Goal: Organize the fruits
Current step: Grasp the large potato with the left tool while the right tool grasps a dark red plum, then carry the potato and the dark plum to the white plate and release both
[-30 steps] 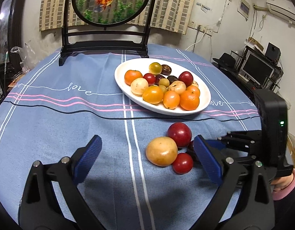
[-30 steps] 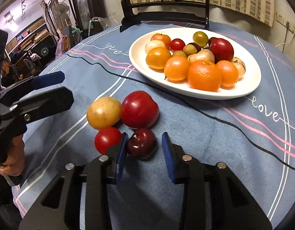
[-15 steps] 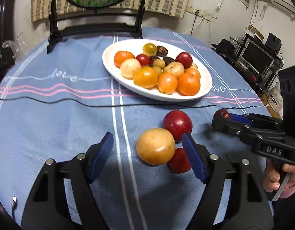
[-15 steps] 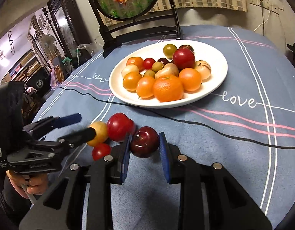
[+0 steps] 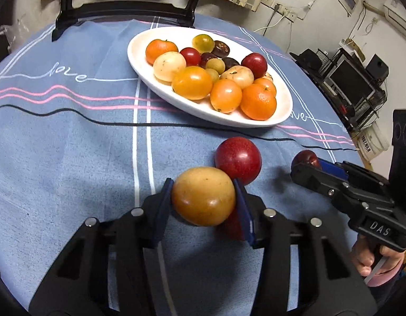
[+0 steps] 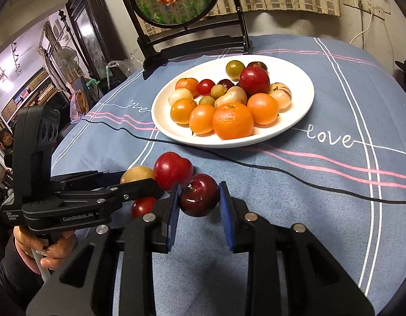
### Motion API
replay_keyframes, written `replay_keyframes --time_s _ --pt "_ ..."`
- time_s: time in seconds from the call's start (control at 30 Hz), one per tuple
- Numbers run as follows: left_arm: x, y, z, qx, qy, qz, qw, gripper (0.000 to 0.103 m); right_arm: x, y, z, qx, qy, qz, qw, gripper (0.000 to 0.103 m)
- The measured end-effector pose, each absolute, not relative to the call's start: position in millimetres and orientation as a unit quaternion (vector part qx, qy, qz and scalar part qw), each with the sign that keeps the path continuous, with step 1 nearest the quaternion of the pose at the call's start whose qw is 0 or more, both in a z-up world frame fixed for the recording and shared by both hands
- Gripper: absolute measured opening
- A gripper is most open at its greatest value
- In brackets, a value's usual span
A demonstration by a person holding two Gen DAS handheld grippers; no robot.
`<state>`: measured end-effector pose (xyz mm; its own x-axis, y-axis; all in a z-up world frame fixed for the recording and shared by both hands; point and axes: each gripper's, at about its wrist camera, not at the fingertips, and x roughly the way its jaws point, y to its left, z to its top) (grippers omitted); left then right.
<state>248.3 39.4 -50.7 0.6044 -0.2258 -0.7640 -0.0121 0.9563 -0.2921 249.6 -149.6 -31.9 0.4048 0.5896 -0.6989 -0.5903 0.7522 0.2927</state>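
Yellow-orange round fruit (image 5: 203,196) sits clenched in our left claw (image 5: 203,202), our right claw (image 6: 199,197) grasps the dark red plum (image 6: 199,194), and the white oval plate (image 6: 303,100) lies far beyond both.

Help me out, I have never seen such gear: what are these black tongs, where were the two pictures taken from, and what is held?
A person holds a hand tool with two fingers in each hand; each carries a camera looking along those fingers. One picture is from the left gripper, the other from the right gripper. On the blue tablecloth stands a white plate full of fruit. The left jaws have just been closing around a yellow fruit; the right is shut on a dark red plum. A bigger red fruit and a small red tomato lie loose.
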Motion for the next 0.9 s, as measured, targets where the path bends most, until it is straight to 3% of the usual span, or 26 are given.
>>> replay_keyframes --time_s 0.2,0.37,0.6,0.9 --pt "240 39 -47 -0.117 0.426 -0.047 0.896 0.045 248 -153 -28 0.01 0.411 0.354 0.84 0.029" --pt "212 27 -27 -0.059 0.37 -0.029 0.927 0.045 242 -156 -25 0.016 0.4 0.361 0.843 0.029" --pt "183 33 -1 -0.084 0.323 -0.062 0.941 0.045 228 -156 -20 0.008 0.371 0.379 0.848 0.029" --pt "258 57 41 -0.089 0.322 -0.058 0.941 0.045 269 -148 17 0.036 0.309 0.364 0.878 0.029"
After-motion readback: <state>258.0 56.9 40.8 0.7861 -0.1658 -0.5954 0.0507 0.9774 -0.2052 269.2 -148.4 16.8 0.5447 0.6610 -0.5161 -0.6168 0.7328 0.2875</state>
